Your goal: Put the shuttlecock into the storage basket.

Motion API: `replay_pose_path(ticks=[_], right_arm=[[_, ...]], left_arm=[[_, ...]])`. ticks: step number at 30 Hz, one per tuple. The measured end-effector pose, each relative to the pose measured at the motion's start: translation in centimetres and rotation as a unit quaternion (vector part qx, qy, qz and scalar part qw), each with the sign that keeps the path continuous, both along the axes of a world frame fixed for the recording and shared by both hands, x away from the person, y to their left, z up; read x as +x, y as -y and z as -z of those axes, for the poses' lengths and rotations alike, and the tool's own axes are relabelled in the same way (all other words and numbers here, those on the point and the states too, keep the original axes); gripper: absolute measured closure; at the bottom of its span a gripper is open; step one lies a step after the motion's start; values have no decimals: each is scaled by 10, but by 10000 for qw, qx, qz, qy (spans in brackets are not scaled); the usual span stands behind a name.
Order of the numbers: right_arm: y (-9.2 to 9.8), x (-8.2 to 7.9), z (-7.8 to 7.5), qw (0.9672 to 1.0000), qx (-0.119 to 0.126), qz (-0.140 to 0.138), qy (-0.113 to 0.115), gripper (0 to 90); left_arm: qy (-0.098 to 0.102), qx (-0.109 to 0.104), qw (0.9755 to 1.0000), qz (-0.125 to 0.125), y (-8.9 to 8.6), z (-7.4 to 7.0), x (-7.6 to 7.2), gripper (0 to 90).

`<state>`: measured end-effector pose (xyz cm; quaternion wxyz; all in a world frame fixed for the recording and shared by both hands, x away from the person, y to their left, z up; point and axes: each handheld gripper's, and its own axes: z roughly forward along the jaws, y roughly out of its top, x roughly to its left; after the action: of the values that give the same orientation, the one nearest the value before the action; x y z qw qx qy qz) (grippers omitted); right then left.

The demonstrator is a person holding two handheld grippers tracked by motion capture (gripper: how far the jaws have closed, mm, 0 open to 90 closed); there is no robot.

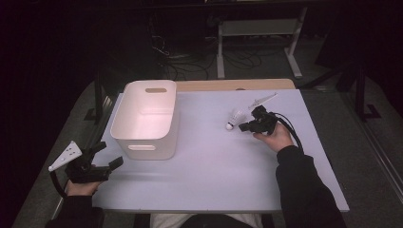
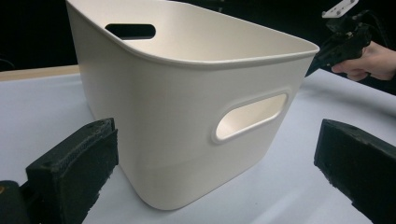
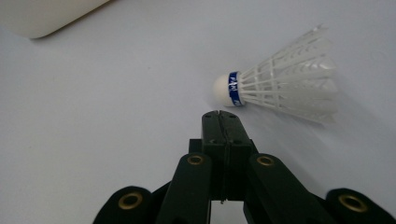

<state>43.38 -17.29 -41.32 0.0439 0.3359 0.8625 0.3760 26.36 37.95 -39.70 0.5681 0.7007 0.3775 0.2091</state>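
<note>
A white shuttlecock (image 1: 234,118) with a blue band lies on its side on the pale table (image 1: 214,166), right of centre. In the right gripper view the shuttlecock (image 3: 285,80) lies just beyond my right gripper (image 3: 219,115), whose jaws are pressed together with nothing between them. In the high view my right gripper (image 1: 243,127) points left at the shuttlecock's cork end. A white plastic bin (image 1: 147,118) with handle slots stands at the table's left. My left gripper (image 1: 107,156) sits at the front left corner, its jaws wide apart, facing the bin (image 2: 196,116).
A wooden strip (image 1: 235,84) runs along the table's far edge. Beyond it stand a white frame (image 1: 259,42) and cables on a dark floor. The other hand and its gripper (image 2: 345,39) appear behind the bin in the left gripper view.
</note>
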Motion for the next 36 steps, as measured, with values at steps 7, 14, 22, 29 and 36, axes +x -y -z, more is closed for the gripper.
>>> replay_pose_path(ticks=[7,14,22,29,36], right_arm=[[4,13,3,9998,-50,141,-97,889],[8,25,-2,9995,-103,256,-119,889],[24,37,6,9974,-93,649,-284,889],[33,46,18,9946,-131,924,-453,889],[31,55,28,9935,49,1014,-508,889]], left_arm=[[0,-6,10000,-3,0,0,0,0],[-1,-21,10000,1,0,0,0,0],[0,-19,10000,4,0,0,0,0],[5,-15,10000,1,0,0,0,0],[7,-16,10000,-1,0,0,0,0]])
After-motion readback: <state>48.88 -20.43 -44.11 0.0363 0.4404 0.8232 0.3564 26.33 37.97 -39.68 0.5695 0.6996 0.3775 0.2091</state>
